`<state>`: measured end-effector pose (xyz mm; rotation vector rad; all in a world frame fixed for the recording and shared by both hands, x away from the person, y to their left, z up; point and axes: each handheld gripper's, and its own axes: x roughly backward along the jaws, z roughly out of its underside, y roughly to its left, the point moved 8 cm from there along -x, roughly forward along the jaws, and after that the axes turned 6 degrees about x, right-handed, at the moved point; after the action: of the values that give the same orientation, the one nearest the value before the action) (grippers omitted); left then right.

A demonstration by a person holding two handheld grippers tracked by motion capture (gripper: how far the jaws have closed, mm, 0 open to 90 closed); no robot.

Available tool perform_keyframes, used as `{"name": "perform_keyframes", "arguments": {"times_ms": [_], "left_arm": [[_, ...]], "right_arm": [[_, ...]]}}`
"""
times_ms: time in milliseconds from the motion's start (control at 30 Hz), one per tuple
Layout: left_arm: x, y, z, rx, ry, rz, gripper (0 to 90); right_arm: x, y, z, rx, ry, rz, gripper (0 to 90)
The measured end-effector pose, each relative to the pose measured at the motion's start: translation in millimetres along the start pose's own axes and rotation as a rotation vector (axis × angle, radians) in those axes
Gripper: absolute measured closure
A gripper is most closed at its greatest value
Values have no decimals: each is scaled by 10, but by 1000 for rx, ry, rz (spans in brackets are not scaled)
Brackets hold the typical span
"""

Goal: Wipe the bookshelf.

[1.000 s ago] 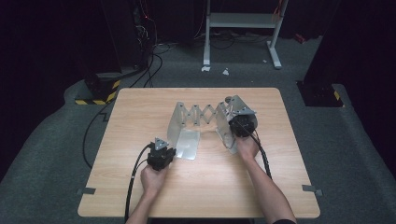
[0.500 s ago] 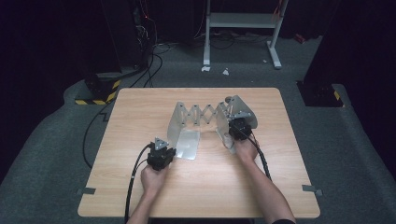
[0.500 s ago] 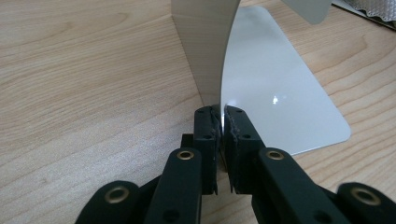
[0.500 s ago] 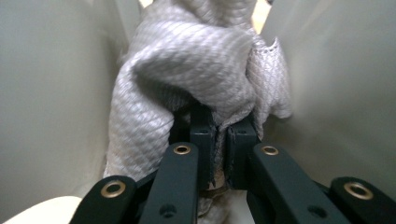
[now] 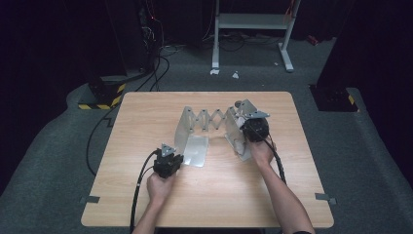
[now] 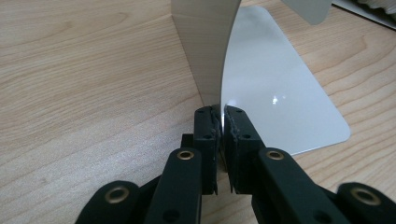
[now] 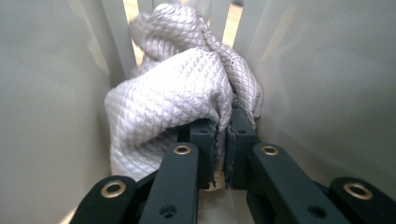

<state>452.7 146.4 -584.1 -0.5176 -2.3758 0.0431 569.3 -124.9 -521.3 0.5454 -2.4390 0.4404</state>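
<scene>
An extendable metal rack (image 5: 209, 119) with a scissor-link middle stands at the centre of the wooden table. My left gripper (image 5: 168, 163) (image 6: 222, 125) is shut on the near edge of the rack's left upright plate (image 6: 205, 46), whose flat foot (image 6: 275, 93) lies on the wood. My right gripper (image 5: 253, 127) (image 7: 223, 140) reaches in between the rack's right-hand panels (image 7: 327, 93). It is shut on a bunched white quilted cloth (image 7: 177, 93) that fills the gap between them.
The table (image 5: 146, 122) has bare wood to the left, right and front of the rack. Both cables trail back toward the person's forearms. Beyond the table's far edge stand a white frame (image 5: 253, 22), dark equipment and a yellow-striped block (image 5: 104, 92) on the carpet.
The right gripper first slid a little toward the person, then moved back away to about where it was. The left gripper and the rack's left plate have stayed put.
</scene>
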Motion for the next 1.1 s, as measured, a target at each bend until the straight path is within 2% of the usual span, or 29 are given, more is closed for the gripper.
{"name": "perform_keyframes", "arguments": {"times_ms": [133, 367, 533, 1100], "left_arm": [[0, 0, 0, 0, 0, 0, 834], [0, -1, 0, 2, 0, 2, 834], [0, -1, 0, 3, 0, 2, 834], [1, 3, 1, 9, 2, 8, 835]], "right_arm": [[84, -25, -98, -5, -30, 5, 849], [163, -53, -178, 16, -37, 13, 849], [260, -82, -278, 17, -76, 20, 848], [471, -125, -323, 42, -92, 34, 849]]}}
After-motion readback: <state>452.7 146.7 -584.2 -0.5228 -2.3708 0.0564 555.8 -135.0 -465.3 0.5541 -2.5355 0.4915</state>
